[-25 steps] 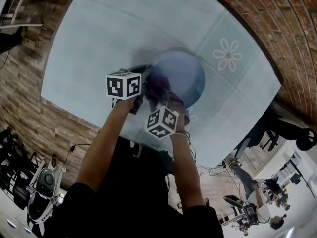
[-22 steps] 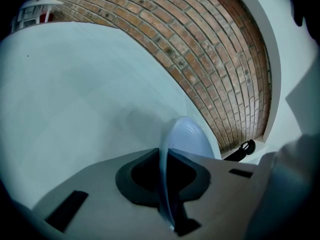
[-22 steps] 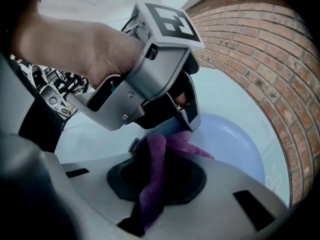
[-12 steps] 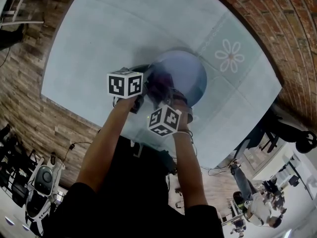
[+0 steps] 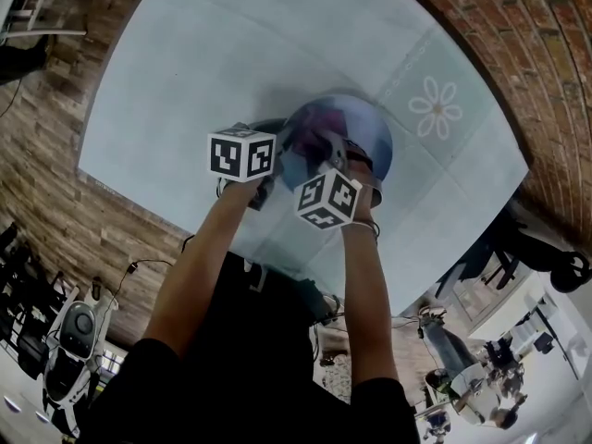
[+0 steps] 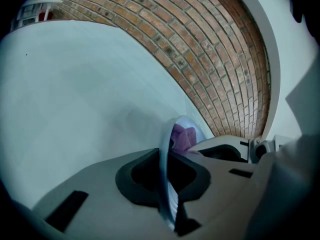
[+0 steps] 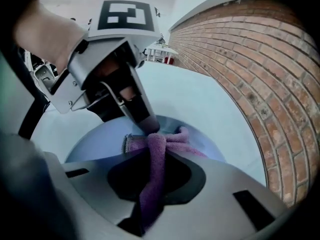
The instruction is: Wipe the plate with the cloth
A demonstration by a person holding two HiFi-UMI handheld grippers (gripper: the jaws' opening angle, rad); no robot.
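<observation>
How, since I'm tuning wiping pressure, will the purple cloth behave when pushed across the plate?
Probably floppy: the purple cloth is squeezed into a narrow strip in the right claw and bunches in folds on the blue plate. Its fuzzy pile suggests it's light and drags rather than slides. It'll likely crumple when pushed, not hold shape.

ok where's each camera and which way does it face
Head view: on the person's head, steeply down at the table; both forearms show.
Left gripper view: on the left tool, along jaws shut on the plate rim.
Right gripper view: on the right tool, along jaws gripping the cloth; left tool shows.
All share plate and cloth.
</observation>
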